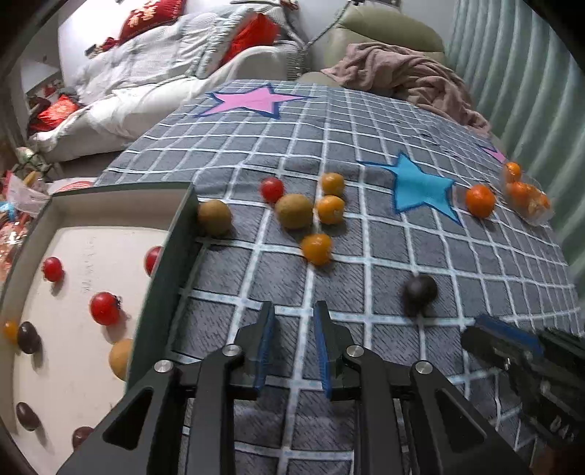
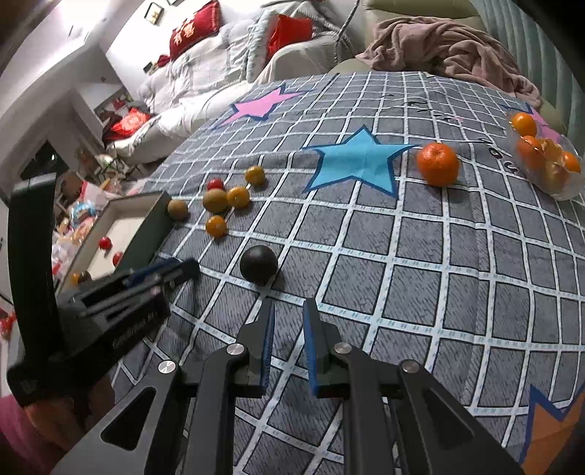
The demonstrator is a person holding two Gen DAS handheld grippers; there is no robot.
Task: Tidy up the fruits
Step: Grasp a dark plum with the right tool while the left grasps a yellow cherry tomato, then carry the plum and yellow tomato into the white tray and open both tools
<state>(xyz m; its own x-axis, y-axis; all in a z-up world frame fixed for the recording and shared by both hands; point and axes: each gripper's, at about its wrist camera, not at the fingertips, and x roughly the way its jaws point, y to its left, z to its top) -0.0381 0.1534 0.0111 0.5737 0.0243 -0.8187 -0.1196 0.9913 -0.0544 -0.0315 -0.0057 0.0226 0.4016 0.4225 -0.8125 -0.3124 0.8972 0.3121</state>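
A dark-rimmed tray (image 1: 175, 255) sits at the left of the checked cloth and holds several small fruits, among them a red tomato (image 1: 105, 308) and a dark plum (image 1: 28, 338). Loose on the cloth lie a dark plum (image 1: 420, 288) (image 2: 258, 263), two kiwis (image 1: 294, 211) (image 1: 214, 217), small oranges (image 1: 316, 248), a red tomato (image 1: 272, 189) and a tangerine (image 1: 480, 200) (image 2: 437, 164). My left gripper (image 1: 294, 316) is open and empty, beside the tray's right wall. My right gripper (image 2: 289, 310) is open and empty, just short of the plum.
A clear bag of tangerines (image 2: 548, 160) lies at the cloth's far right edge. A pink blanket (image 2: 449, 51) and a sofa with red cushions (image 2: 193, 27) lie beyond the table. Clutter fills the floor at the left (image 2: 80, 215).
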